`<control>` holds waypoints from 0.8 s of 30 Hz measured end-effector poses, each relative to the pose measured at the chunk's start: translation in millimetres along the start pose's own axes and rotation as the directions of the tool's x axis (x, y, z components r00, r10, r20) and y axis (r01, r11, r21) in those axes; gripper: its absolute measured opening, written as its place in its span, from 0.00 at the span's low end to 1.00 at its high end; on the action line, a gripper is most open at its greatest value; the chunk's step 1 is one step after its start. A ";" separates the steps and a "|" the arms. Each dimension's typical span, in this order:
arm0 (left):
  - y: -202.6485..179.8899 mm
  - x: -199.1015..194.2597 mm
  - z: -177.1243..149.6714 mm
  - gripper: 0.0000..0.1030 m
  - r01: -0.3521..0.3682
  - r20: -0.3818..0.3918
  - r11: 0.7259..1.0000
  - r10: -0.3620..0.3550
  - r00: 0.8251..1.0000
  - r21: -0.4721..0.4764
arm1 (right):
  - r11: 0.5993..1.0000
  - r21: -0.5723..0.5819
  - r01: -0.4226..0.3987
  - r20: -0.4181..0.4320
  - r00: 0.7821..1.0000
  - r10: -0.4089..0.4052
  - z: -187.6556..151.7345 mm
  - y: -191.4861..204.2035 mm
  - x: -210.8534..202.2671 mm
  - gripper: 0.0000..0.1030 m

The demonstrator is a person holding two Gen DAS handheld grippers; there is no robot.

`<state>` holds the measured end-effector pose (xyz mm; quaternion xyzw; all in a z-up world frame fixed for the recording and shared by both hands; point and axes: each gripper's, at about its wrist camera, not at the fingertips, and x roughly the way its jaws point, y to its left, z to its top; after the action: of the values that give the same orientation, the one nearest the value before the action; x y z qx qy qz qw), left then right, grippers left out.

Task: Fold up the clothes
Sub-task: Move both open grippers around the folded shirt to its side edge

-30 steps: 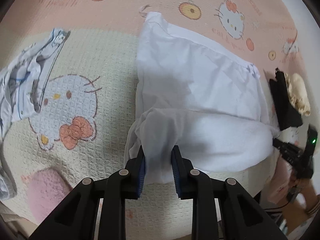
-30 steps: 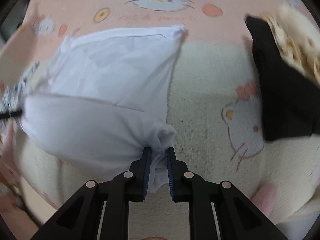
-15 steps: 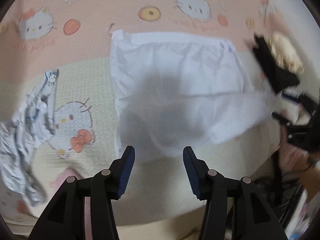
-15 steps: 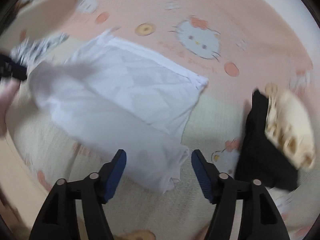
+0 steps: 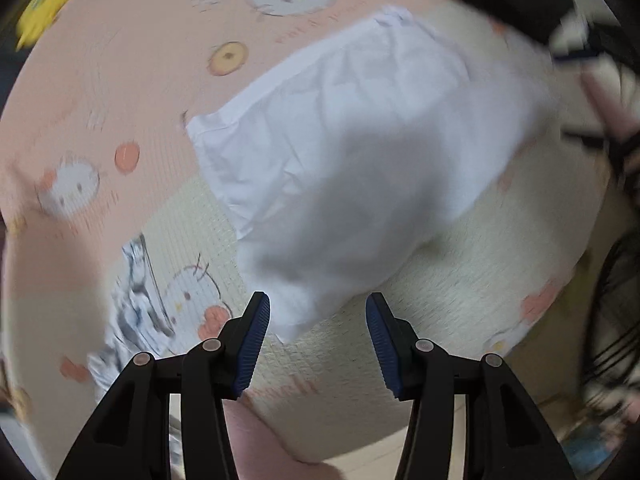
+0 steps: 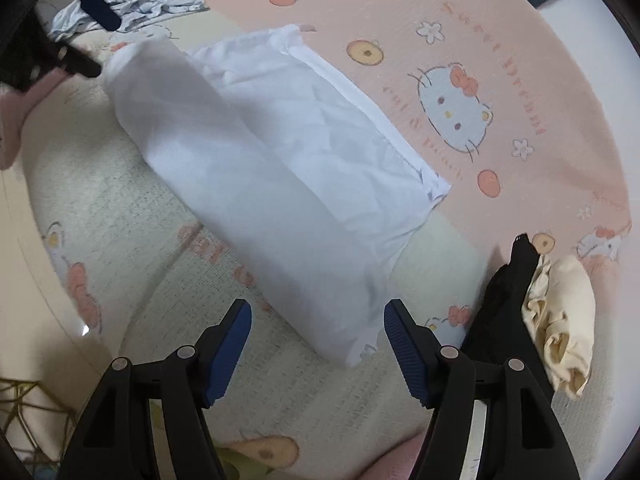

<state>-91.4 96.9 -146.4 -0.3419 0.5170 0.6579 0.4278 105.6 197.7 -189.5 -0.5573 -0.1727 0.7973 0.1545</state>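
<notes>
Released! Both left gripper (image 5: 316, 334) and right gripper (image 6: 318, 342) fingers now spread wide, holding nothing; white garment (image 6: 280, 168) dropped ahead, near flap folded over, one fold apparently down.

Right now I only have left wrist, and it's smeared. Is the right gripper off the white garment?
Observer: Yes, the right gripper is open. The white garment lies on the blanket, its near corner showing between the fingers, unclamped.
Operator: Fold landed?
Observer: One layer lies lapped lengthwise over the other; a far strip with the hem shows uncovered.
Operator: Anything off its right end?
Observer: A black garment with a cream garment against it, both apart from the white one.
</notes>
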 end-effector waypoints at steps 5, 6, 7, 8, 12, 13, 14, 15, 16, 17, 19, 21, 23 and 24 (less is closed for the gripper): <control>-34.0 2.1 -1.4 0.45 -0.188 0.105 0.963 0.170 0.980 0.194 | 0.990 -0.131 0.057 -0.034 0.998 -0.062 -1.3 19.7 16.5 0.66; -41.0 1.3 -2.2 0.45 -0.225 0.130 0.947 0.199 0.971 0.231 | 0.980 -0.178 0.085 -0.027 0.996 -0.091 -1.7 25.2 18.3 0.66; -48.1 0.5 -3.7 0.45 -0.256 0.154 0.928 0.221 0.963 0.269 | 0.969 -0.222 0.111 -0.019 0.993 -0.118 -2.8 30.6 19.5 0.66; -55.2 -0.4 -6.7 0.45 -0.276 0.176 0.911 0.231 0.957 0.307 | 0.954 -0.265 0.137 -0.016 0.989 -0.147 -4.3 36.1 20.8 0.67; -78.2 4.1 -24.6 0.53 -0.345 0.248 0.831 0.258 0.934 0.436 | 0.883 -0.401 0.246 0.039 0.967 -0.251 -10.2 51.8 25.9 0.69; -82.5 7.3 -29.7 0.56 -0.370 0.262 0.806 0.275 0.925 0.462 | 0.860 -0.428 0.277 0.066 0.959 -0.276 -12.2 54.9 26.0 0.69; -86.7 10.6 -34.8 0.61 -0.395 0.276 0.779 0.292 0.916 0.487 | 0.832 -0.458 0.314 0.098 0.948 -0.304 -15.1 58.8 25.8 0.71; -91.0 13.8 -39.8 0.61 -0.419 0.291 0.750 0.308 0.906 0.511 | 0.799 -0.486 0.354 0.134 0.934 -0.332 -18.6 62.9 25.4 0.72; -94.5 17.4 -44.7 0.61 -0.447 0.307 0.720 0.329 0.893 0.531 | 0.770 -0.509 0.384 0.164 0.922 -0.351 -22.1 67.1 24.9 0.73; -95.7 21.6 -48.7 0.62 -0.479 0.321 0.691 0.357 0.878 0.541 | 0.747 -0.528 0.405 0.187 0.913 -0.363 -25.6 71.3 24.4 0.75; -96.6 32.2 -54.2 0.64 -0.526 0.339 0.636 0.402 0.851 0.565 | 0.696 -0.565 0.442 0.227 0.895 -0.384 -33.0 79.9 25.4 0.76; -96.5 41.2 -56.3 0.64 -0.544 0.341 0.604 0.427 0.838 0.582 | 0.672 -0.591 0.446 0.225 0.891 -0.394 -36.9 84.8 30.9 0.76; -95.3 48.1 -55.8 0.64 -0.547 0.335 0.591 0.437 0.835 0.593 | 0.671 -0.598 0.438 0.210 0.894 -0.396 -37.8 85.2 36.3 0.76; -94.7 49.3 -53.0 0.64 -0.548 0.336 0.596 0.437 0.834 0.587 | 0.678 -0.596 0.431 0.201 0.897 -0.394 -37.0 83.8 38.2 0.76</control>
<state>-24.0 65.1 -239.5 0.0422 0.7542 0.5474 0.3603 123.3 143.4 -270.8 -0.5002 -0.5529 0.6534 0.1310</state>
